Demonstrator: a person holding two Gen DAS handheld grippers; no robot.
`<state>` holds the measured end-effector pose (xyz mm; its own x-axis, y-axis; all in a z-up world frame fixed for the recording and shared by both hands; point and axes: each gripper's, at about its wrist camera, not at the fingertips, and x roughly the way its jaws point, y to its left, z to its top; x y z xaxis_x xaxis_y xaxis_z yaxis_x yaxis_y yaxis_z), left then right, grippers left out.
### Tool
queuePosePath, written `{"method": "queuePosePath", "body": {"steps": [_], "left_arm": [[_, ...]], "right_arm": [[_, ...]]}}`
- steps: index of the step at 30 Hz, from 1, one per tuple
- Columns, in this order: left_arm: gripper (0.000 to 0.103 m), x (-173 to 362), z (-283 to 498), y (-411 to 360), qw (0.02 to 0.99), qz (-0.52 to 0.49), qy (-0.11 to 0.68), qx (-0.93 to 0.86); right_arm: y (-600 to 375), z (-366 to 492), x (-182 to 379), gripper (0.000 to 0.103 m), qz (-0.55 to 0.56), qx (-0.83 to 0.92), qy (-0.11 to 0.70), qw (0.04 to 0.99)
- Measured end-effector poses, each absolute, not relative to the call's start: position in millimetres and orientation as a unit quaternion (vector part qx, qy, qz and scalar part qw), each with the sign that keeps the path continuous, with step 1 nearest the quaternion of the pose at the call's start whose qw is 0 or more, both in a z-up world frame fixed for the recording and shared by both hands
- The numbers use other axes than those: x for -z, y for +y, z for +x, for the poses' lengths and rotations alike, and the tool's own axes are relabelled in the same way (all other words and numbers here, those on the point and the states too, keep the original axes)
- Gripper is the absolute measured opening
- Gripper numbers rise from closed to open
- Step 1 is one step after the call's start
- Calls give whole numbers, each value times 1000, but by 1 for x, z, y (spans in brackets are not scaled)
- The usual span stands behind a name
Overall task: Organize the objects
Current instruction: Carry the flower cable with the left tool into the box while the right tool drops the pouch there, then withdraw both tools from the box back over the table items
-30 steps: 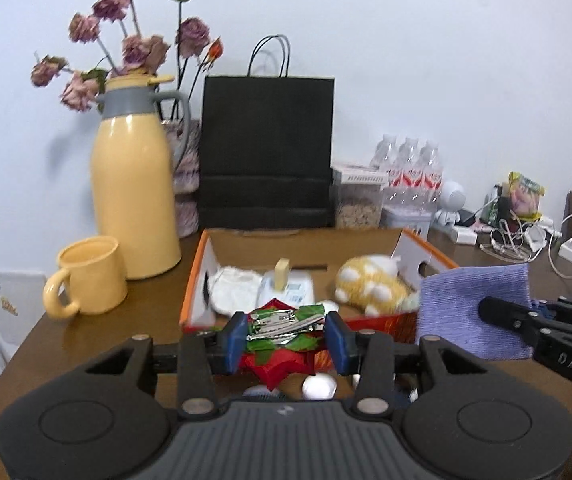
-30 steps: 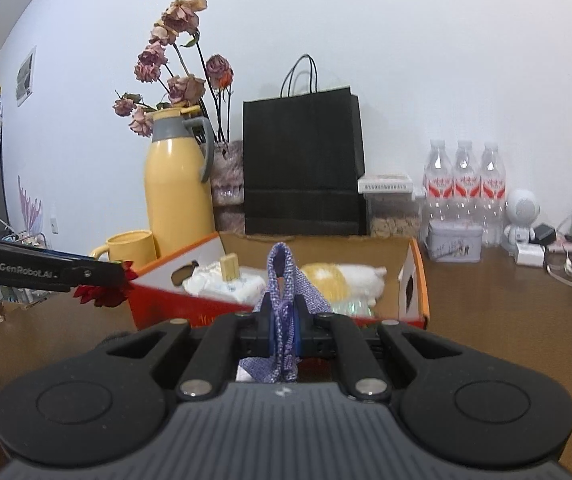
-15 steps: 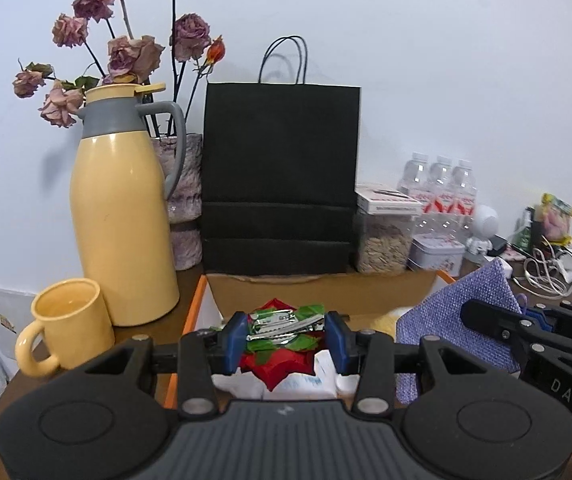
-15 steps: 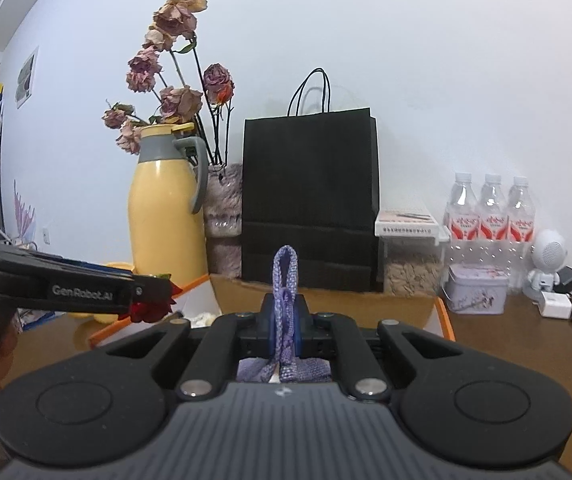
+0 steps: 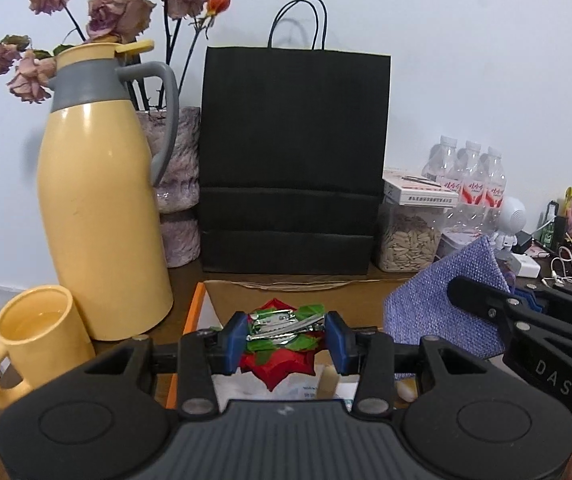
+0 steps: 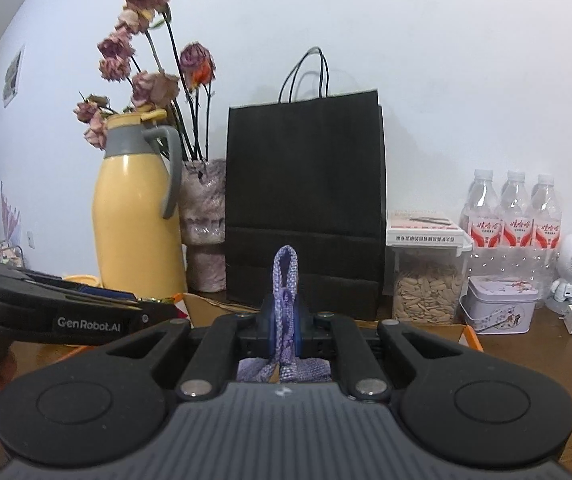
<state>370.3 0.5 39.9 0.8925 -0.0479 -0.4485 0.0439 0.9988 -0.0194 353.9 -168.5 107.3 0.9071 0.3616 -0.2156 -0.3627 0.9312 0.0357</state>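
L wrist view alone shows the yellow mug (image 5: 31, 340) far left and the orange-edged box (image 5: 193, 320) below; R wrist view alone shows the white tin (image 6: 500, 304) far right. Left gripper (image 5: 286, 338), jaws part open, is clamped on a red flower clip (image 5: 281, 344): red petals, green leaves, a metal clasp on top, above the box. Right gripper (image 6: 283, 320), jaws nearly together, pinches a purple woven cloth (image 6: 284, 280), prob. folded, before the black bag (image 6: 306, 208).
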Motion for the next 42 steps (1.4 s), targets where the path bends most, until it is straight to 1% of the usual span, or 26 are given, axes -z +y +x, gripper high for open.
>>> {"method": "queuePosePath", "body": {"steps": [3, 4, 5, 6, 7, 8, 9, 10, 11, 27, 42], "left_arm": [[42, -37, 378, 0, 971, 4, 237, 25], [45, -34, 380, 0, 971, 6, 239, 26], [51, -34, 380, -1, 970, 8, 240, 26], [70, -32, 381, -1, 970, 12, 241, 28], [88, -32, 380, -1, 970, 17, 241, 27], [92, -32, 379, -2, 971, 22, 237, 18], [100, -32, 378, -2, 972, 28, 232, 13], [103, -32, 377, -1, 973, 28, 231, 15], [103, -33, 376, 0, 972, 25, 231, 17], [103, -37, 354, -2, 972, 25, 233, 10], [103, -44, 288, -7, 975, 25, 222, 9]], "right_arm": [[-167, 365, -104, 10, -7, -183, 128, 975], [-167, 367, -103, 14, -9, -182, 139, 973], [-168, 369, -101, 29, -13, -182, 149, 972], [-169, 370, -100, 44, -17, -179, 161, 971], [-170, 370, -98, 73, -20, -169, 170, 971], [-171, 369, -97, 85, -24, -160, 174, 971], [-172, 368, -96, 86, -32, -154, 180, 971], [-173, 367, -95, 91, -38, -153, 184, 970], [-175, 366, -93, 103, -42, -153, 190, 969], [-180, 341, -93, 103, -54, -147, 192, 969], [-184, 279, -96, 103, -55, -136, 183, 972]]}}
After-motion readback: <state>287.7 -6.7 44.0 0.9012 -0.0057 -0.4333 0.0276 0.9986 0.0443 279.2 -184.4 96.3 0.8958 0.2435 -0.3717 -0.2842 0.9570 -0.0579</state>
